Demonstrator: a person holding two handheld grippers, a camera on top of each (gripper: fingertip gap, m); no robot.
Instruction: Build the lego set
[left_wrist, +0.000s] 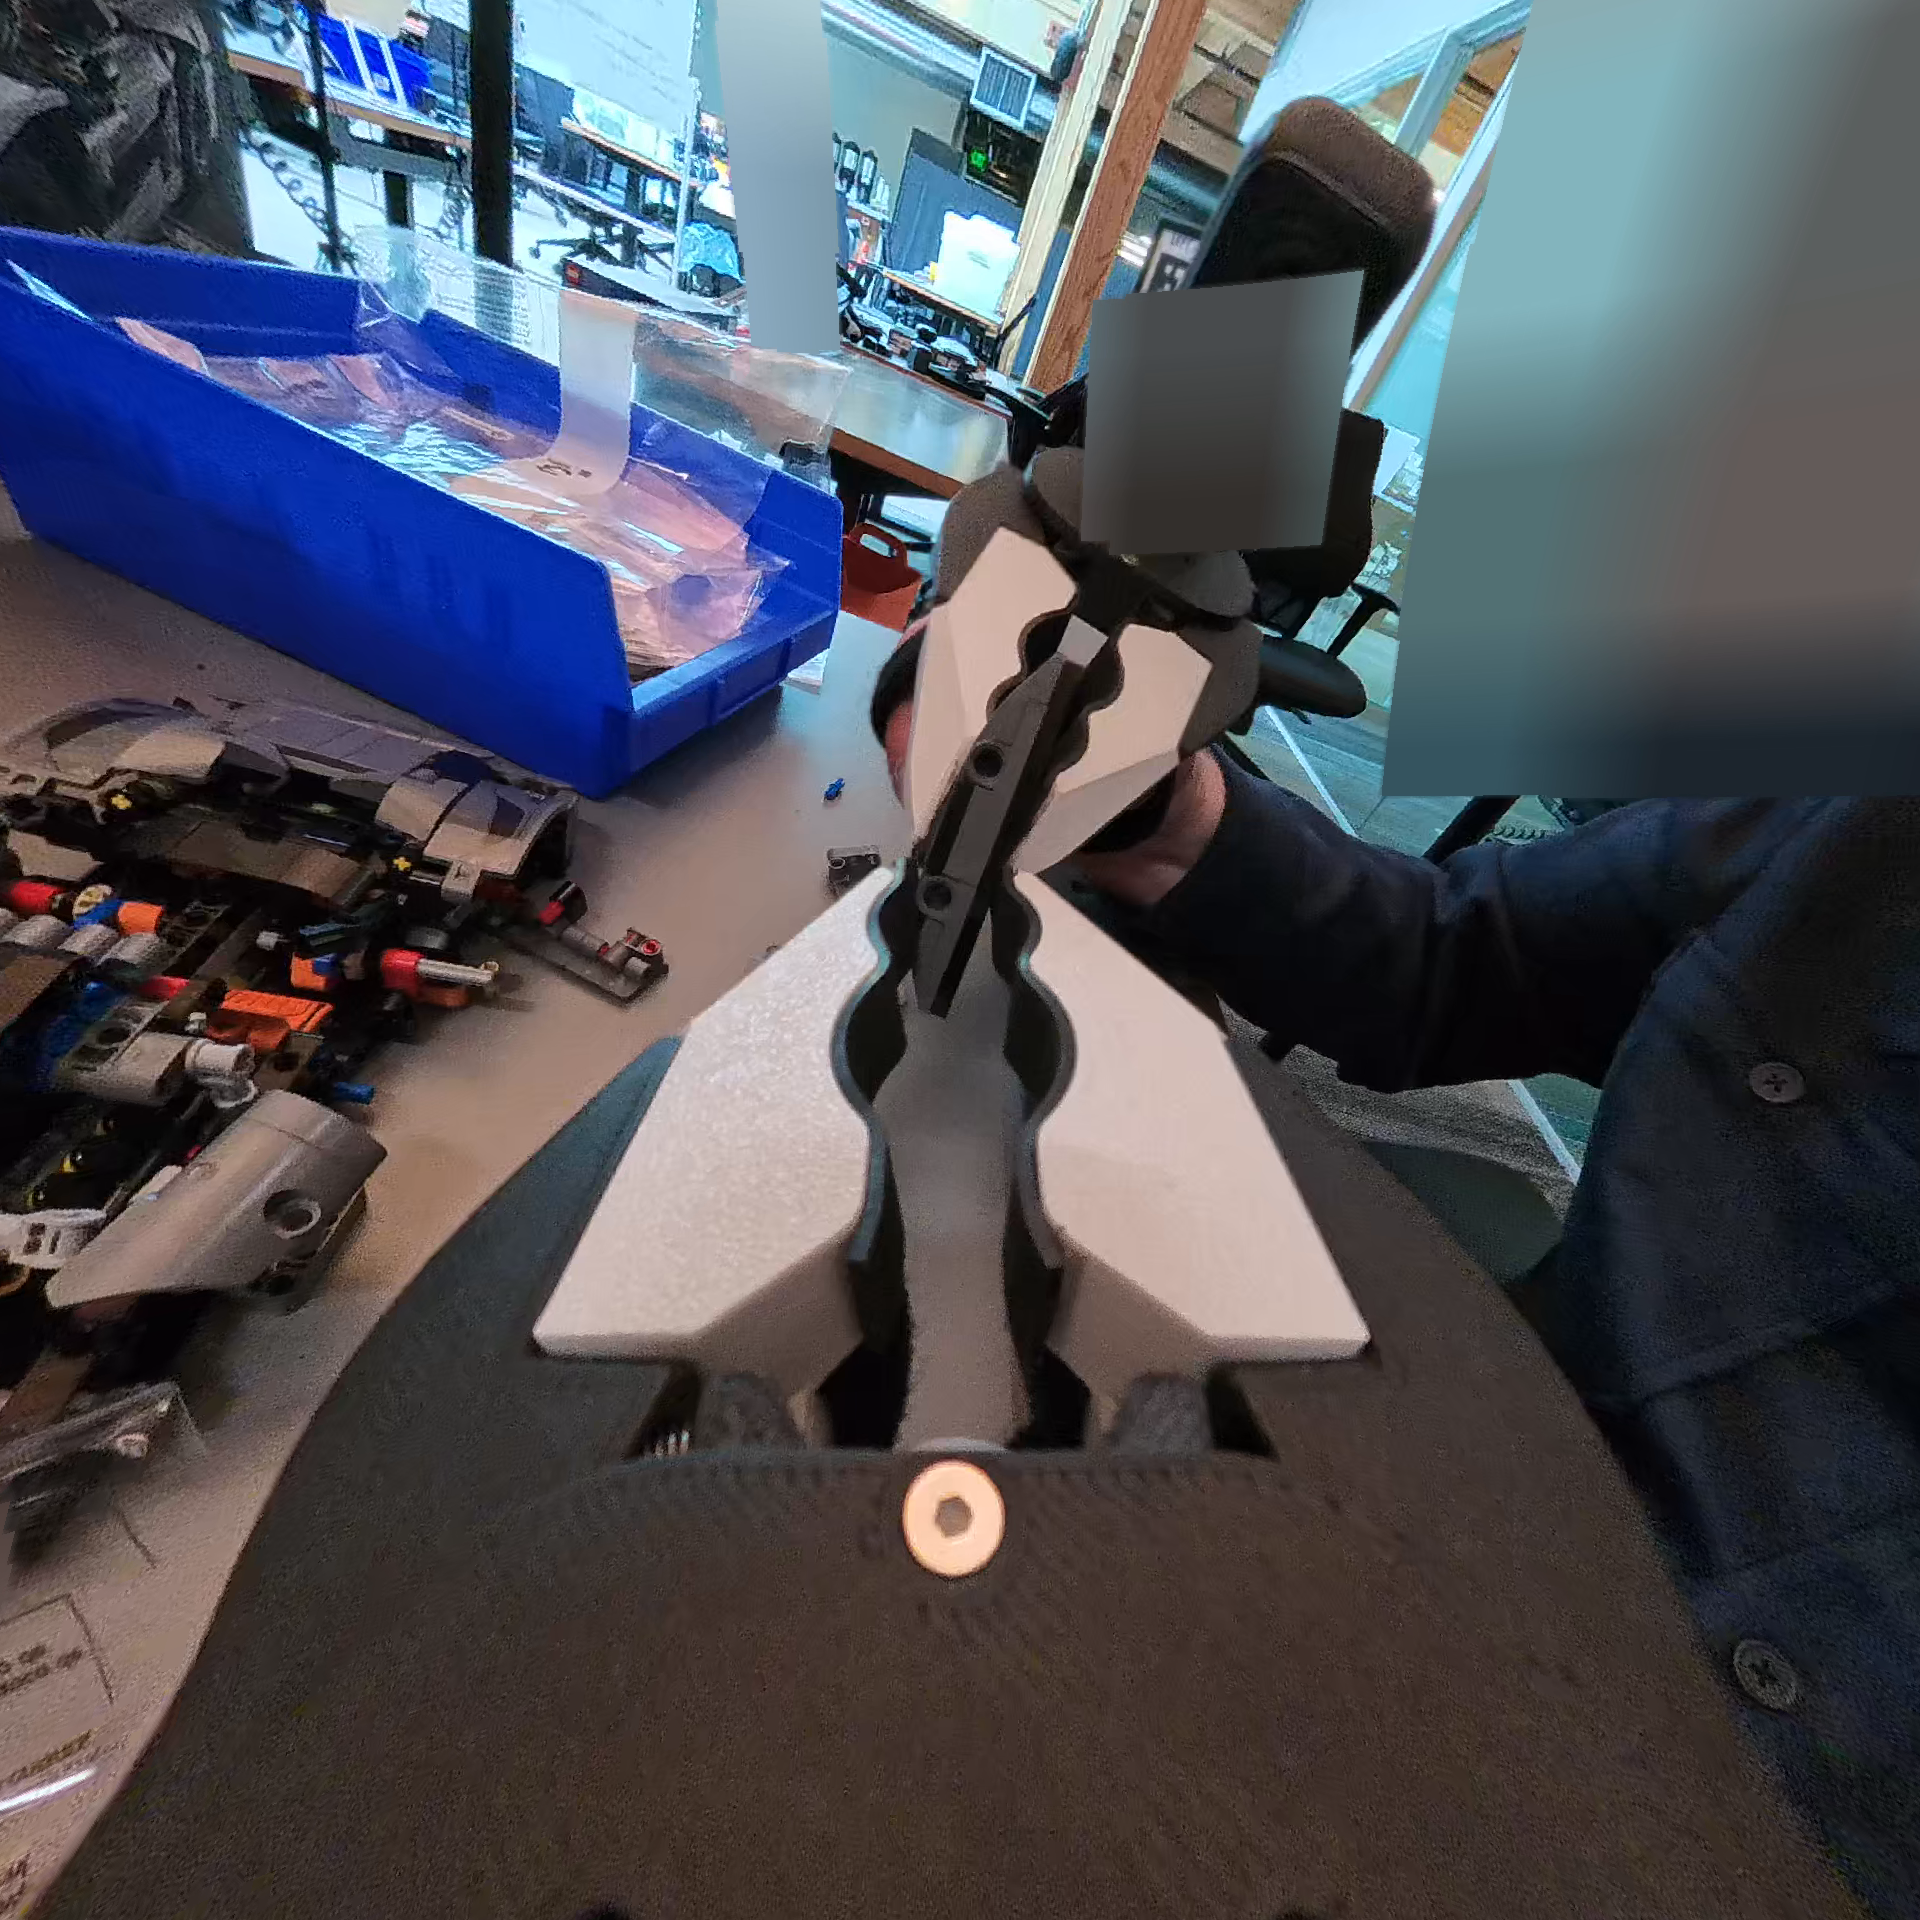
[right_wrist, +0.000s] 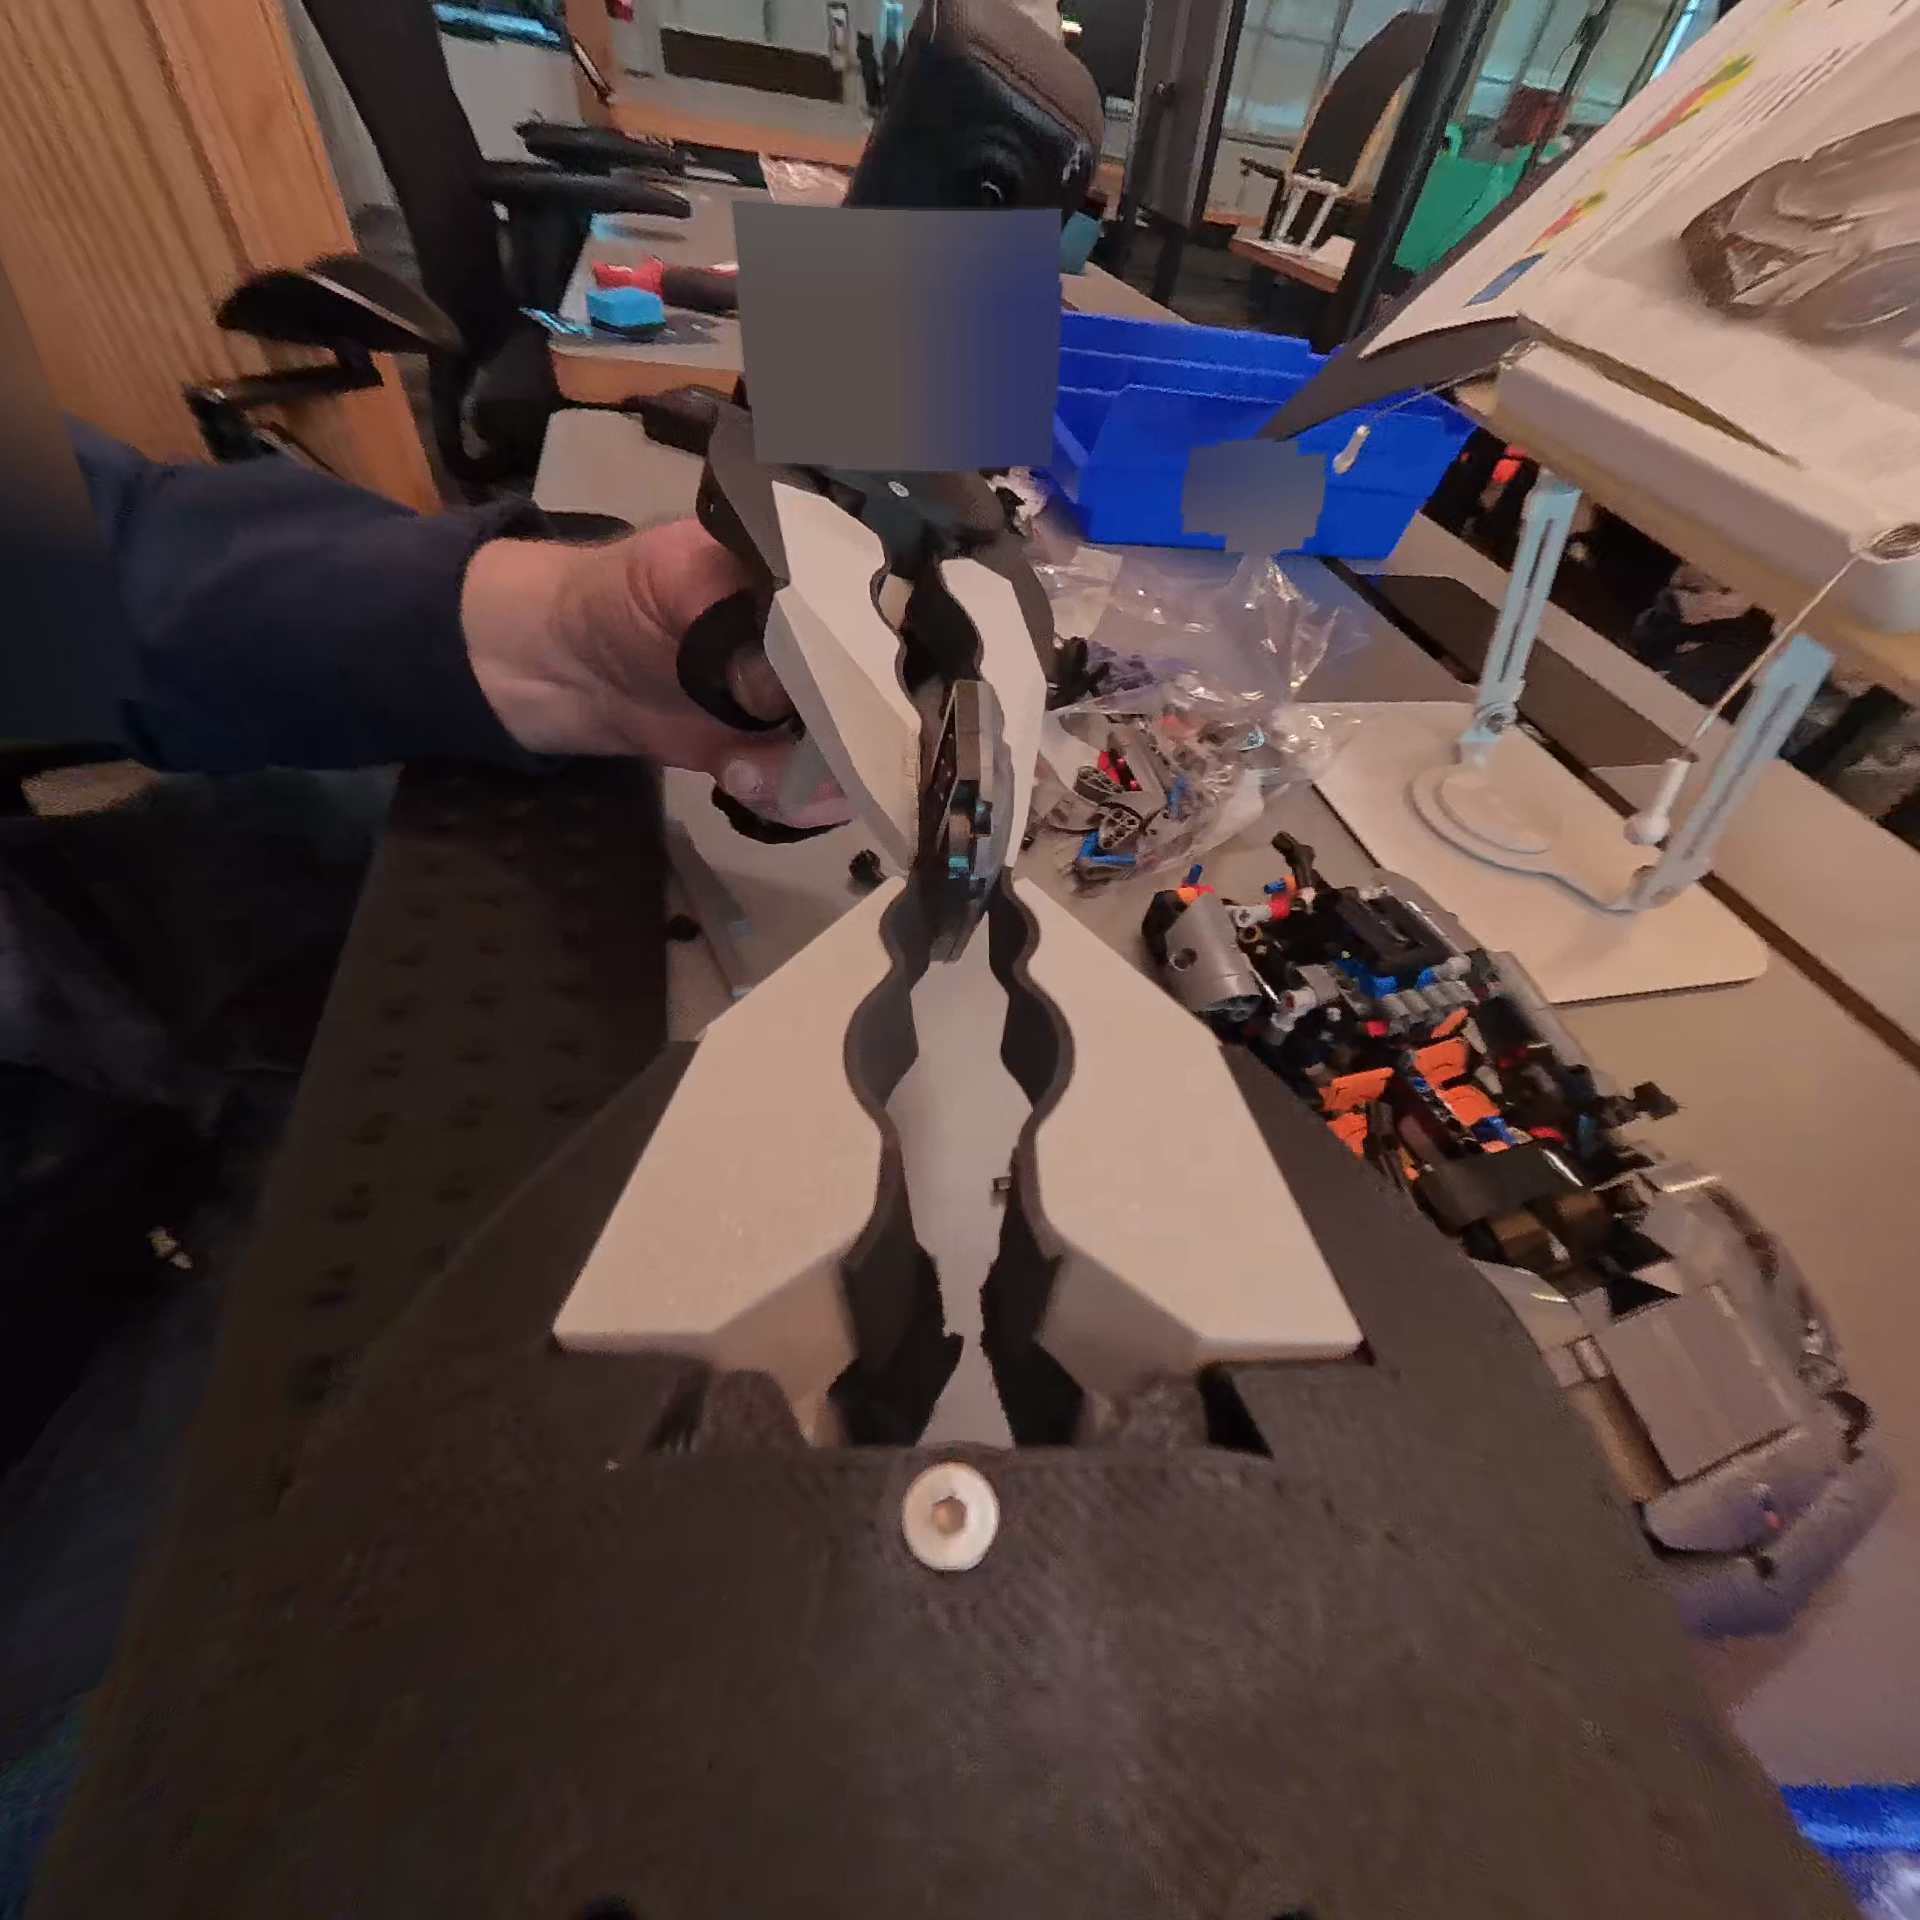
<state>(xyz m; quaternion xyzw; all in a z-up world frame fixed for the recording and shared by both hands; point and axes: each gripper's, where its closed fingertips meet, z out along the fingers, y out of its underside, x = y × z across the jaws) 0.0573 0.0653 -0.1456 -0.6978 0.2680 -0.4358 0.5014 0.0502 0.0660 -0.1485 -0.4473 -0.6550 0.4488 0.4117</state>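
Note:
A flat black lego piece (left_wrist: 971, 831) with round holes is held in the air between my two grippers, which face each other tip to tip. My left gripper (left_wrist: 951, 914) is shut on its near end; in the right wrist view the left gripper (right_wrist: 940, 717) shows with a hand around its handle. My right gripper (right_wrist: 951, 914) is shut on the same piece (right_wrist: 961, 800) from the other side, and it also shows in the left wrist view (left_wrist: 1049, 696). The half-built lego car (left_wrist: 208, 883) lies on the table to the left, and in the right wrist view (right_wrist: 1455, 1091) to the right.
A blue bin (left_wrist: 416, 561) with clear plastic bags stands behind the car. A bag of loose pieces (right_wrist: 1164, 748) lies on the table. An instruction booklet (right_wrist: 1714, 260) rests on a white stand (right_wrist: 1558, 831). Small loose pieces (left_wrist: 852, 860) lie near the grippers. Office chairs stand behind. Both grippers' tips are close together, under 4 cm apart. Left tips and right tips are each some 20 cm from the half-built lego car (left_wrist: 208, 883).

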